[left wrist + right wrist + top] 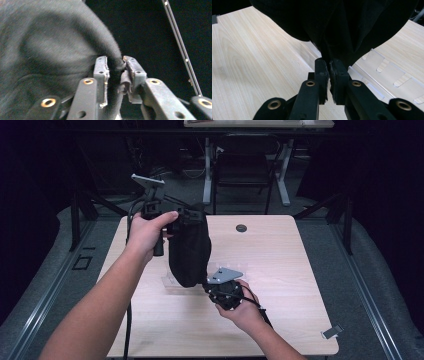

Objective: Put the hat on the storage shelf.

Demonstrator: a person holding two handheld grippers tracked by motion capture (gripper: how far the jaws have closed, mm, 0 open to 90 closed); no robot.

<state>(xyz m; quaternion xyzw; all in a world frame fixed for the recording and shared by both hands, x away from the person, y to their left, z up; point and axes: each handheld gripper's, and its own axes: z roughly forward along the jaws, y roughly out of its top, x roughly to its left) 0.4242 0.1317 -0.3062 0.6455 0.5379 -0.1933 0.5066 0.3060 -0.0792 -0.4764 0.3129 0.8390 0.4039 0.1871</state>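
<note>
We see one black cloth [189, 251] hanging above the wooden table [280, 265], stretched between two grippers. The left gripper [186, 215] is raised at the cloth's top edge; its jaws stand a little apart with a fold of fabric between them, and we cannot tell whether they press it. The right gripper [207, 286] sits low, jaws pinched on the bottom edge. One clear plastic rack [384, 75] lies on the table beneath.
</note>
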